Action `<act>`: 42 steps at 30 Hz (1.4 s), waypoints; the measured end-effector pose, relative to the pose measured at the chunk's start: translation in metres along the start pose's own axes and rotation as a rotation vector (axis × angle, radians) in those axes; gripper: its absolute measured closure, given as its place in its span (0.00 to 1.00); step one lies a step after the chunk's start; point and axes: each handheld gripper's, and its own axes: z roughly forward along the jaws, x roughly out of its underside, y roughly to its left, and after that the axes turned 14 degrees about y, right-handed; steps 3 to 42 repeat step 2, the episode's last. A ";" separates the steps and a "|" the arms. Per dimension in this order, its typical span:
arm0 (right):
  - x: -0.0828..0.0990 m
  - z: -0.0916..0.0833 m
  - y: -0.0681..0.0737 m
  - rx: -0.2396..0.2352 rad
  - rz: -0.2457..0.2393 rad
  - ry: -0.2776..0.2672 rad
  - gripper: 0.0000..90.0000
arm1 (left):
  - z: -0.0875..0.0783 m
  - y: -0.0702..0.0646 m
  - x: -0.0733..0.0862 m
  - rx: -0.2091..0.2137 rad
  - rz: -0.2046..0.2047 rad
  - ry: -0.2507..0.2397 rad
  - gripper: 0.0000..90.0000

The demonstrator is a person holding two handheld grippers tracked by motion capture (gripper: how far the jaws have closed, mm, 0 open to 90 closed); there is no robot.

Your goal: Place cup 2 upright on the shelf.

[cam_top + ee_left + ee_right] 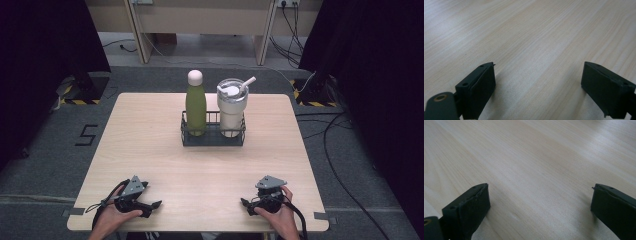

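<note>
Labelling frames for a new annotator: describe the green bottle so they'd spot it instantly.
On the light wooden table, look past the middle to the small black wire rack. The green bottle stands upright in its left half. It's slim with a rounded pale cap, unlike the wide white tumbler with lid and straw beside it.

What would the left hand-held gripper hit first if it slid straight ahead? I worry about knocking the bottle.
Likely nothing: the left hand-held gripper points rightward along the near edge, toward the right hand-held gripper across bare table. The green bottle stands well off that line, though depth is uncertain.
</note>
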 end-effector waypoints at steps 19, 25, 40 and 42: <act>0.000 0.000 0.000 0.000 0.000 0.000 0.03 | 0.000 0.000 0.000 -0.001 -0.001 0.000 0.13; 0.000 0.000 0.000 0.000 0.000 0.000 0.03 | 0.000 0.000 0.000 -0.001 -0.001 0.000 0.13; 0.000 0.000 0.000 0.000 0.000 0.000 0.03 | 0.000 0.000 0.000 -0.001 -0.001 0.000 0.13; 0.000 0.000 0.000 0.000 0.000 0.000 0.03 | 0.000 0.000 0.000 -0.001 -0.001 0.000 0.13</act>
